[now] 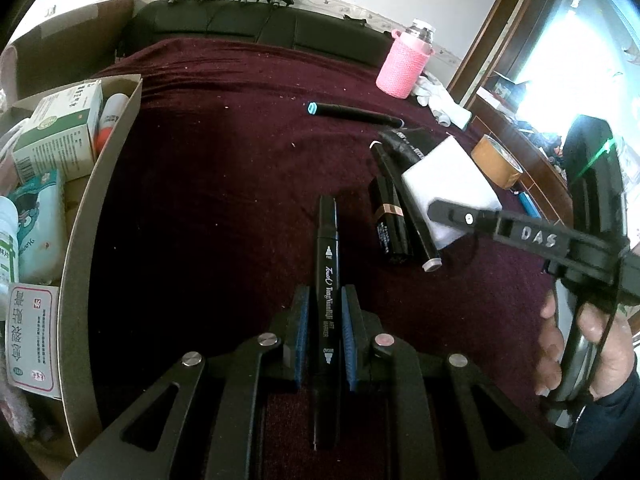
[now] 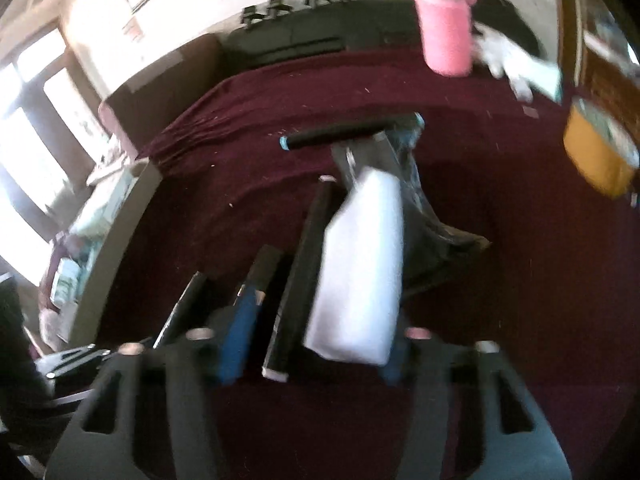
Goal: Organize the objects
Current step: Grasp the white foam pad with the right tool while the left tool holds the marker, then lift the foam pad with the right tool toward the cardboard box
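Note:
My left gripper [image 1: 325,320] is shut on a black art marker [image 1: 327,264] that points away over the maroon cloth [image 1: 220,168]. To its right lie a gold-banded black tube [image 1: 390,216], a white-tipped black marker [image 1: 404,200] and a white block [image 1: 448,176]. In the blurred right wrist view, my right gripper [image 2: 316,344] stands open around the white block [image 2: 360,272] and the white-tipped marker [image 2: 300,280]; its left pad is apart from them. One of its fingers [image 1: 452,214] lies across the block. A teal-capped marker [image 1: 352,114] lies farther back.
A cardboard box [image 1: 100,184] with medicine cartons stands along the left. At the back right are a pink-sleeved bottle [image 1: 404,64], white cloth [image 1: 440,104] and a brown tape roll [image 1: 496,160]. A crumpled black wrapper [image 2: 432,224] lies behind the block. A hand [image 1: 600,344] holds the right gripper.

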Demonstrator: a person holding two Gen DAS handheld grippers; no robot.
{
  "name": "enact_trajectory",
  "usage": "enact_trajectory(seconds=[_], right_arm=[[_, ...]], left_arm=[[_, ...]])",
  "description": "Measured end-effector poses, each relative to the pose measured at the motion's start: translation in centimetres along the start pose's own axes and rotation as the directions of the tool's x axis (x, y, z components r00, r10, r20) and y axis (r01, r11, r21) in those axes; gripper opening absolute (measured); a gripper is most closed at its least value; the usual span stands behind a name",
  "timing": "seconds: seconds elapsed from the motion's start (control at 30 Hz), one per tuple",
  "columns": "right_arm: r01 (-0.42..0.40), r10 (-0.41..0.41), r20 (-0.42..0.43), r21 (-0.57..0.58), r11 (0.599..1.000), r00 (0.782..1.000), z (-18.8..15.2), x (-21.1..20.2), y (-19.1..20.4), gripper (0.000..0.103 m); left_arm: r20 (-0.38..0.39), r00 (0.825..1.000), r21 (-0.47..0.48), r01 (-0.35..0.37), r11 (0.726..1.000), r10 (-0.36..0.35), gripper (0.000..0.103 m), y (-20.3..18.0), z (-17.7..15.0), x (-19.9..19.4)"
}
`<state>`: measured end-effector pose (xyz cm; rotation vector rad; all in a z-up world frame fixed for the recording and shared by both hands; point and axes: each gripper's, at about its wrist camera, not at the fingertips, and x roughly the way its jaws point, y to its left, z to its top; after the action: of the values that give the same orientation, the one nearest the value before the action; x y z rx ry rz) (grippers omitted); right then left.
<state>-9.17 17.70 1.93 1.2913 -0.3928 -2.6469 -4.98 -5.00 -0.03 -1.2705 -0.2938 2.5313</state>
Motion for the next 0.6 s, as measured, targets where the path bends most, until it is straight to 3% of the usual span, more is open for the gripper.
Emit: enact_trajectory(seconds=[0.1, 0.37, 0.6], right_arm=[[-0.012, 0.012, 0.005, 0.034, 0.999, 1.0, -0.6, -0.1, -0.9, 0.011], [-0.059, 0.053, 0.108, 0.046, 0.997, 0.993, -1.2, -3.3, 0.1, 0.012], [-0.117, 0.114, 0.128, 0.014, 0.993, 0.985, -1.9, -3.5, 1.0, 0.012]], left_arm=[[0.0, 1.0, 0.001, 0.0, 1.0, 0.0, 0.013, 0.0, 0.0, 0.0], [0.004, 1.0, 0.015, -0.007, 1.0, 0.007, 0.012, -0.2, 0.0, -0.1], [0.02, 1.0, 0.016, -0.023, 1.0, 0.022, 0.012, -0.3, 0.0, -0.1]])
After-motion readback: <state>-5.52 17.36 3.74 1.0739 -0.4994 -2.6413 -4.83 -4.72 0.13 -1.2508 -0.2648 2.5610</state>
